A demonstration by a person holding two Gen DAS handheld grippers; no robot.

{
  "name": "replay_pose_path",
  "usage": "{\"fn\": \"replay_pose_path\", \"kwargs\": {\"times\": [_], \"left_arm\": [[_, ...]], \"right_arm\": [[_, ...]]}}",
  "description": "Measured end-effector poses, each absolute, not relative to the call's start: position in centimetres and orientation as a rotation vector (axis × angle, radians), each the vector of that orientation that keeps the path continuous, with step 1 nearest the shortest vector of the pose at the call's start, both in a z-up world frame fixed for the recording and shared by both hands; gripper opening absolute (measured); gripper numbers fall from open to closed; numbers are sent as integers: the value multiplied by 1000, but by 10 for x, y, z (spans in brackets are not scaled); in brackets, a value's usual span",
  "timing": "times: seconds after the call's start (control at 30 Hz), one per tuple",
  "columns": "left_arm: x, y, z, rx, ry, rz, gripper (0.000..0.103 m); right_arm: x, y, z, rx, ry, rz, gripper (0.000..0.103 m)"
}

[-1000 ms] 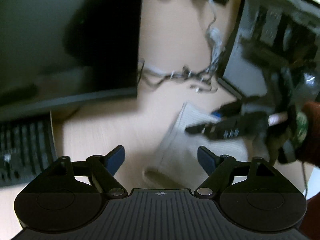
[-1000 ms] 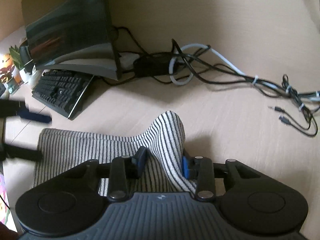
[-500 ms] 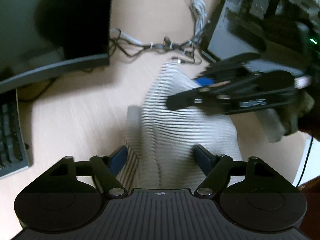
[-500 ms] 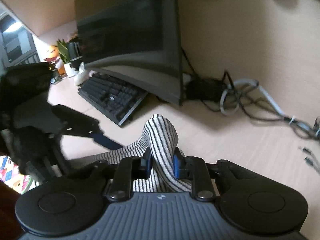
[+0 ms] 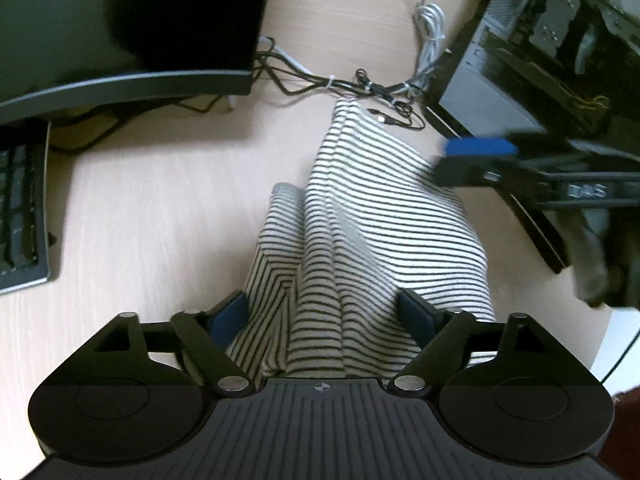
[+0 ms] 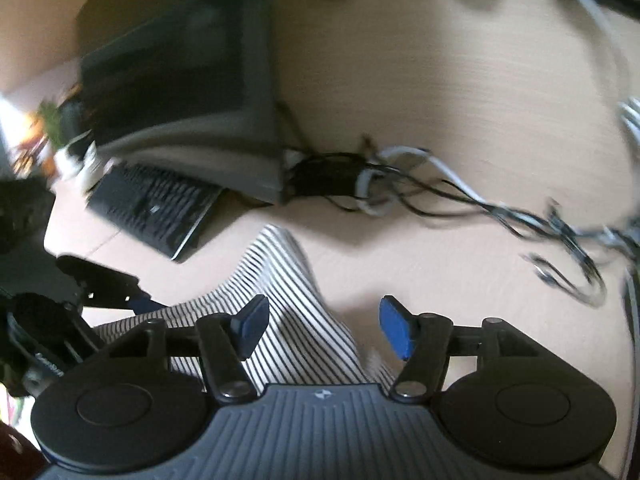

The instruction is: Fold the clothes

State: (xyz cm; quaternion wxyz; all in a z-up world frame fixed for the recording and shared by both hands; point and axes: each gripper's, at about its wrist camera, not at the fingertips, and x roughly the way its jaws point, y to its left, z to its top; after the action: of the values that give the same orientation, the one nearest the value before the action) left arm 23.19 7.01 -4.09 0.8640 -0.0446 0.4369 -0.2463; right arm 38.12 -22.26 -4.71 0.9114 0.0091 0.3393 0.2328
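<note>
— The left gripper (image 5: 324, 314) is over the near end of the striped garment (image 5: 372, 232), you see? Its jaws are wide and opening more. The cloth is bunched up between the two blue pads (image 5: 230, 314), but I do not think they press on it; on the left side the fabric seems only to brush the pad.

— And the right gripper (image 6: 322, 326)?

— Its jaws are opening too. The striped garment (image 6: 280, 280) runs under the left pad, and the right pad stands apart over the bare desk (image 6: 440, 100). So it holds nothing. From the left camera this gripper (image 5: 480, 152) shows at the right side, blurred, just beside the far part of the cloth.

— Where is the garment lying?

— On the light wooden desk (image 5: 160, 200), in the middle, as a long folded heap with ridges along its length. Its far tip is close to a bundle of cables (image 5: 360, 86); whether they touch, I cannot say.

— What else is around?

— A monitor (image 5: 120, 20) at the back left with a keyboard (image 5: 20, 208) below it, well apart from the cloth. At the right a dark computer case (image 5: 540, 40) stands. In the right camera the picture is smeared, but the monitor (image 6: 180, 100), the keyboard (image 6: 152, 208) and the cables (image 6: 400, 184) are still recognisable.
</note>
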Motion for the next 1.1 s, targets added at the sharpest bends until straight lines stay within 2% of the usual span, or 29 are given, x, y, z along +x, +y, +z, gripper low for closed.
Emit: {"fn": "replay_pose_path", "kwargs": {"times": [0.03, 0.1, 0.37, 0.4, 0.53, 0.73, 1.0, 1.07, 1.1], "left_arm": [[233, 72, -43, -107, 921, -510, 93], [233, 75, -46, -153, 934, -504, 94], [224, 80, -50, -223, 944, -484, 93], [222, 79, -49, -218, 944, -482, 93], [211, 80, -49, -238, 957, -471, 91], [195, 56, -44, -229, 969, -472, 90], [166, 38, -39, -260, 963, -528, 90], [158, 49, -36, -287, 948, -498, 92], [154, 57, -35, -302, 939, -476, 92]], "right_arm": [[376, -229, -48, 47, 717, 448, 71], [363, -243, -52, 115, 751, 392, 76], [326, -255, -97, 392, 943, 296, 77], [325, -256, -102, 428, 950, 306, 76], [329, -251, -103, 446, 911, 397, 49], [355, -230, -94, 224, 830, 435, 48], [373, -215, -72, -48, 713, 351, 58], [369, -211, -64, -99, 684, 343, 63], [362, -208, -60, -123, 666, 350, 68]]}}
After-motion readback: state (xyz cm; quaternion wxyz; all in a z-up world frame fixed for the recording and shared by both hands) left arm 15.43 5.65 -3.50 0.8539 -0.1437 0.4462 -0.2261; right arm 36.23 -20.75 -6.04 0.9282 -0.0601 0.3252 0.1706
